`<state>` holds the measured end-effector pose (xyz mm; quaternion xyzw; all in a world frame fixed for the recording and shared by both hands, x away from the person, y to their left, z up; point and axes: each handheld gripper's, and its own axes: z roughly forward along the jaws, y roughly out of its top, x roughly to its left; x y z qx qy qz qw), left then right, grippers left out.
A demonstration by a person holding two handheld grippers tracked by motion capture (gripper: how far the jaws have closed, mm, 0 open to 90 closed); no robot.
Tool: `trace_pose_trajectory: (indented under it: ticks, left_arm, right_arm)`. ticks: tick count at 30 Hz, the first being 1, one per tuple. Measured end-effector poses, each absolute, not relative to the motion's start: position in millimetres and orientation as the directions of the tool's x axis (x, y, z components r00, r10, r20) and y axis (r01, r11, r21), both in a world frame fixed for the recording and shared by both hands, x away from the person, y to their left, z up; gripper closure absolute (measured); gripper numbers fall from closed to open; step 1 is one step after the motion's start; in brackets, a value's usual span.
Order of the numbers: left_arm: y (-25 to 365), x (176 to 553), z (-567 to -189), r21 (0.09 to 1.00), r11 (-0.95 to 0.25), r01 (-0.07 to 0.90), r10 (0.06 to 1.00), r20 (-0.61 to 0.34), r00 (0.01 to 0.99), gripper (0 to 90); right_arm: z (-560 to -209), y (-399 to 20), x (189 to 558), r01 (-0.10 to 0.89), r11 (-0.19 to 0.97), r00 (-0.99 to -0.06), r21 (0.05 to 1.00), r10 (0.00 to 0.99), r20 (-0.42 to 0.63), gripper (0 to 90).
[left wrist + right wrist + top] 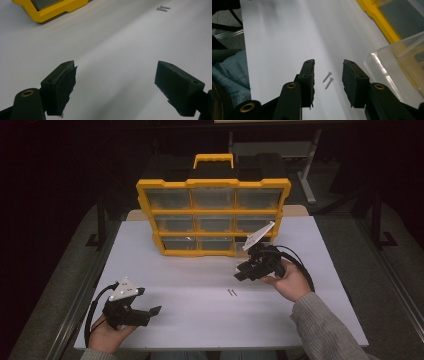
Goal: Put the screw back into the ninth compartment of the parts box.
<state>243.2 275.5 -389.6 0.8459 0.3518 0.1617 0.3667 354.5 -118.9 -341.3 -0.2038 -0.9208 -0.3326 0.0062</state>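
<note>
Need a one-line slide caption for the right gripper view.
Right gripper open above two screws on the white table, a clear bin beside it.

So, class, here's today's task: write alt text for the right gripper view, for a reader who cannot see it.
Two small screws lie side by side on a white table, seen between the open black jaws of the right gripper, which touch neither. At the right edge stand a clear plastic bin and, beyond it, part of a yellow organizer case.

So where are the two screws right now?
The two screws lie side by side on the white table, left of the right hand-held gripper, framed between its jaws.
</note>
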Motion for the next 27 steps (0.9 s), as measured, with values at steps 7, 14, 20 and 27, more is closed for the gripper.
trace_pose_trajectory:
  ticks: [7,14,20,27]
  left_arm:
    - [276,243,-389,0.735,-0.480,0.478,0.714,0.011,0.700,16.4]
    - [276,243,-389,0.736,-0.483,0.474,0.713,0.016,0.701,16.4]
    - [276,243,-390,0.735,-0.484,0.474,0.713,0.017,0.701,16.4]
    - [276,243,-389,0.736,-0.483,0.474,0.712,0.016,0.702,16.4]
  right_arm:
    - [-364,-108,352,0.372,0.719,-0.923,0.587,0.356,0.150,60.2]
    - [-381,-100,350,0.380,0.738,-0.920,0.558,0.364,0.145,63.1]
    - [-394,-97,349,0.391,0.747,-0.916,0.537,0.372,0.149,65.3]
    - [-412,-93,352,0.407,0.762,-0.909,0.504,0.394,0.137,69.2]
